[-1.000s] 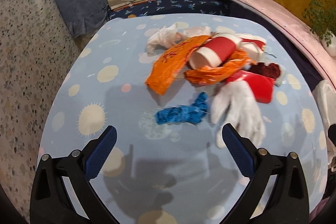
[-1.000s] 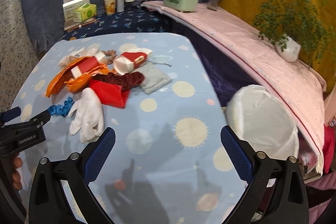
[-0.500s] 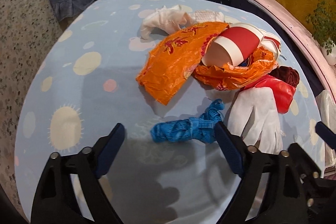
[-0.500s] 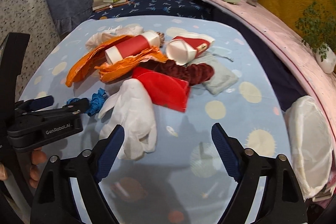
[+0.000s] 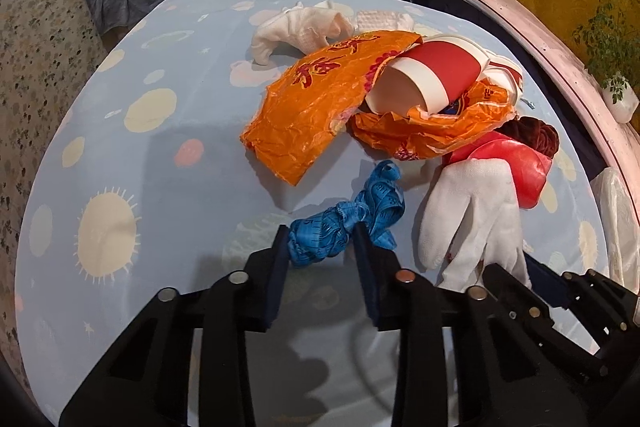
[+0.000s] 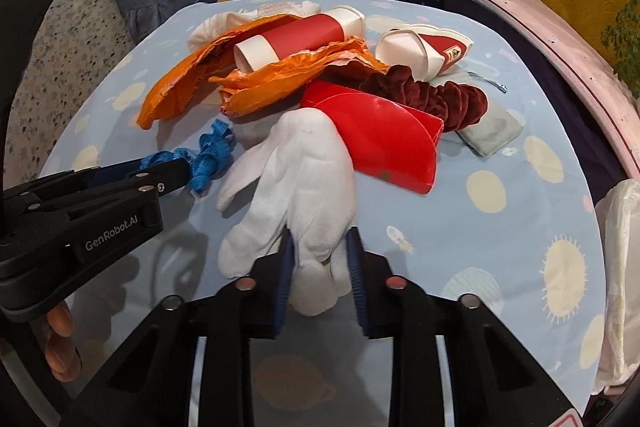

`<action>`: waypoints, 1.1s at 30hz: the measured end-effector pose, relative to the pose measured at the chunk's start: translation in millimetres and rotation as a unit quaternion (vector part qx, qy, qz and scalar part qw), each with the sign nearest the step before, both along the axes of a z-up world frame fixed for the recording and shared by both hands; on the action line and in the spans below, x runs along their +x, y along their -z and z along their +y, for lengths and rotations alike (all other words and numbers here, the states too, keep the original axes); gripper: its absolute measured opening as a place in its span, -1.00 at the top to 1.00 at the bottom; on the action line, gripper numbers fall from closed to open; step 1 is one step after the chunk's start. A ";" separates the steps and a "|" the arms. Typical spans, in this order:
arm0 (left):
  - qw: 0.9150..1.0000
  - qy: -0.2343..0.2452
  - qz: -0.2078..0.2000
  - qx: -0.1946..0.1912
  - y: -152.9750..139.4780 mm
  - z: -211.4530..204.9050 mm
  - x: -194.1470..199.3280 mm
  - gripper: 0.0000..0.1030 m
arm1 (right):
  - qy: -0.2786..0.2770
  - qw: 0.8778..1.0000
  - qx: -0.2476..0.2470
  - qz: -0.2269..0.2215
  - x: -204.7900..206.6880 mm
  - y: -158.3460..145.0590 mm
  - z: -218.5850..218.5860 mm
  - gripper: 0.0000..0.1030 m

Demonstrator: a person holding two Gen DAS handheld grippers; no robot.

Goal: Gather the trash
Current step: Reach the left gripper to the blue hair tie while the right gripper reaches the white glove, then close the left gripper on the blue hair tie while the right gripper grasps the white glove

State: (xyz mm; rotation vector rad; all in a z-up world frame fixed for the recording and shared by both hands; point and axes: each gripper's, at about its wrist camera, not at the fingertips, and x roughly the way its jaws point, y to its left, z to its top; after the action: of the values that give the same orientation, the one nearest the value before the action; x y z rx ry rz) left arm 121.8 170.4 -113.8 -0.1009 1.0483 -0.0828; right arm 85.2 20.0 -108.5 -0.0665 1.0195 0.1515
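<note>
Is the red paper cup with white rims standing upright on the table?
No, the red paper cup with white rims lies on its side atop the crumpled orange plastic bag.

A matt, smooth cloth printed with suns and planets covered the table [image 5: 120, 155]. On it lay a crinkled, glossy orange plastic bag [image 5: 320, 99], a smooth red-and-white paper cup [image 5: 432, 75], a shiny red plastic pouch [image 6: 384, 143], a plush dark red velvet scrunchie [image 6: 432, 95] and a blue measuring tape [image 5: 348, 219] of printed, flexible material. Near the table's front edge was a finely knitted, matt white cotton glove [image 6: 304, 179]. Both grippers looked like matt black plastic with ribbed blue pads.
</note>
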 end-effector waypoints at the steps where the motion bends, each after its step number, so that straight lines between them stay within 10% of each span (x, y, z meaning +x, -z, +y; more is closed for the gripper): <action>1: 1.000 -0.001 0.002 -0.001 -1.0 0.3 -1.3 0.48 | 0.000 1.000 0.001 -0.002 -1.3 -1.8 -0.4 0.71; 18: 0.997 0.041 -0.066 -0.008 -83.6 -48.6 -39.1 0.58 | 0.054 0.990 0.026 -0.125 -43.5 -107.6 -62.9 0.82; 33: 0.974 0.161 -0.155 -0.033 -169.4 -185.6 -60.6 0.58 | 0.186 0.961 0.013 -0.204 -86.3 -169.1 -198.8 0.82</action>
State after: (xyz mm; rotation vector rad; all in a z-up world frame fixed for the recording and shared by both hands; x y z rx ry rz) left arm 61.2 -15.2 55.6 0.0245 0.7416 -0.4158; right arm -1.1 -178.8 60.6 0.1151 0.6014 -0.1882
